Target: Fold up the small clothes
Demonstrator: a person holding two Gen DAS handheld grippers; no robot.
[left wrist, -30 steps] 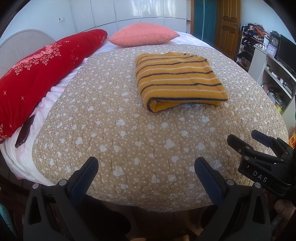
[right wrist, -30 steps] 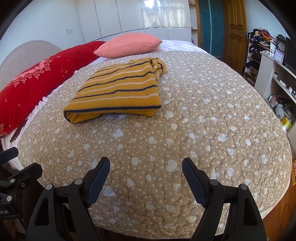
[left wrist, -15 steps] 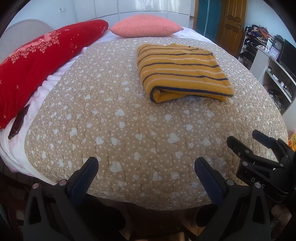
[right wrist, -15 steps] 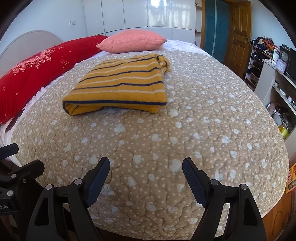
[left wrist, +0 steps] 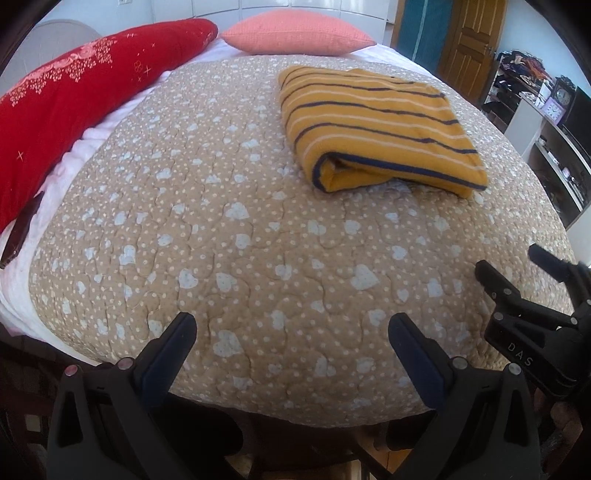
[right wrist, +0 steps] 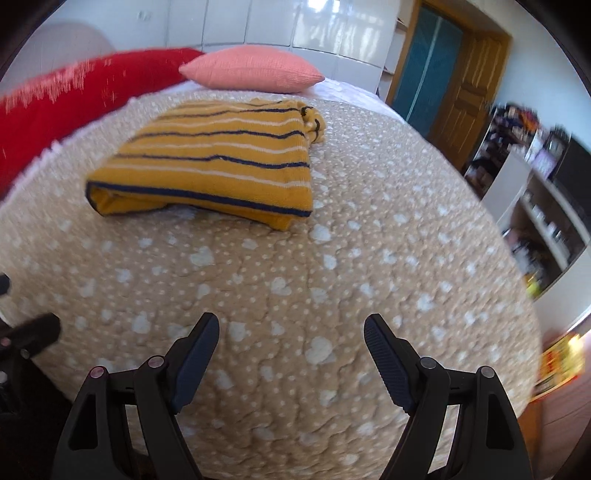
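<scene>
A mustard-yellow striped garment lies folded into a thick rectangle on the far half of the bed, resting on a beige quilt scattered with white hearts and dots. Thin navy and pale stripes run across the garment. Its near edge shows the doubled layers, with a rounded fold at the near left corner; at the far right corner a bit of fabric bunches out untidily. Nothing touches it.

Beyond it, at the head of the bed, sits a coral pillow, and along the left side stretches a long red bolster with pale floral embroidery. To the right of the bed stand a wooden door and cluttered white shelves.

Both tools hang low over the near edge of the bed, well apart from the garment. The left gripper has its fingers spread wide, holding nothing. The right gripper is likewise spread and empty, and its picture is blurred, so fine detail there is uncertain.

The folding looks essentially finished, or else one last fold remains. If another fold is wanted, the next move calls for both grippers to reach forward to the near edge, pinch all the layers together at each corner, and carry them over evenly
</scene>
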